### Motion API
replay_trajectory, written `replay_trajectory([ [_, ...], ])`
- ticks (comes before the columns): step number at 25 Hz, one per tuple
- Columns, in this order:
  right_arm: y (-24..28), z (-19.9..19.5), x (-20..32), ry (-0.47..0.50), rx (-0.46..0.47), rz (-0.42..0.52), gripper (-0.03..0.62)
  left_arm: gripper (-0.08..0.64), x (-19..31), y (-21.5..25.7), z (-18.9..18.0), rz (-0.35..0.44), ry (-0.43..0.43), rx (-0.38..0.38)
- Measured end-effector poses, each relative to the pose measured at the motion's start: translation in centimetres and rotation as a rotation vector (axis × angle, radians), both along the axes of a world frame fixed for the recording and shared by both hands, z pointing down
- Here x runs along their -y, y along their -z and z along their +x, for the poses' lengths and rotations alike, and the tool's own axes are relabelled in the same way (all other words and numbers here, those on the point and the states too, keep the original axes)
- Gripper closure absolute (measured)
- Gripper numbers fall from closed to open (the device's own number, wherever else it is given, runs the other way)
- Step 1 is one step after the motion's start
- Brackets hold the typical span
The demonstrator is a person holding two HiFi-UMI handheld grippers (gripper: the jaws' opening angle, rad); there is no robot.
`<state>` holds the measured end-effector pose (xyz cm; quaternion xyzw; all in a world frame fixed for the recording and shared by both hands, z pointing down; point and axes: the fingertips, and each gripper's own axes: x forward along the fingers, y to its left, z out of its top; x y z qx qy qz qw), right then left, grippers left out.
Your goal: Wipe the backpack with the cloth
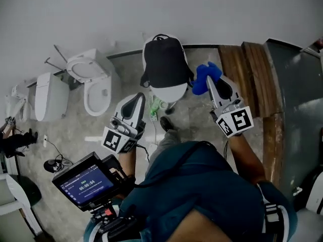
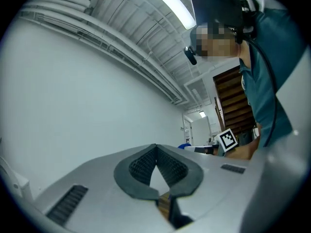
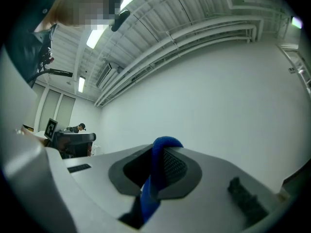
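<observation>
Pinched shut on a blue cloth [image 3: 151, 181] at the right gripper [image 3: 158, 148], with a fold poking up past the tips. Closed tip to tip on nothing at the left gripper [image 2: 155, 147]. Seen from the head view beyond both: a black backpack [image 1: 164, 60] upright on a white rounded seat [image 1: 170, 93], with the cloth just beside its right edge, contact unclear, and toilets [image 1: 94, 82] off to the left.

A big, bare workroom: white toilets [image 1: 95, 87] stand along the wall left of the left claw [image 1: 138, 99], with wooden stairs [image 1: 252, 79] on its right.
</observation>
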<state>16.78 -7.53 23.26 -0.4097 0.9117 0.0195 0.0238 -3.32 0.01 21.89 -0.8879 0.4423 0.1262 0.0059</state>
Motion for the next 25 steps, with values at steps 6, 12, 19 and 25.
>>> replay_trajectory([
  [6,-2.3,-2.7,6.6,-0.017,0.013,0.000,0.563,0.557,7.9,-1.5,-2.6,0.031,-0.050,-0.009],
  [12,-6.1,-8.4,16.6,-0.060,-0.001,-0.045,0.563,0.557,19.4,-5.5,-8.2,-0.026,-0.074,0.009],
  [19,-5.3,-9.4,18.8,-0.064,-0.034,0.004,0.563,0.557,23.4,-4.2,-8.8,0.023,-0.001,0.054],
  [25,-4.9,-10.3,20.1,-0.050,-0.028,0.007,0.563,0.557,25.8,-1.4,-10.8,0.101,0.062,0.081],
])
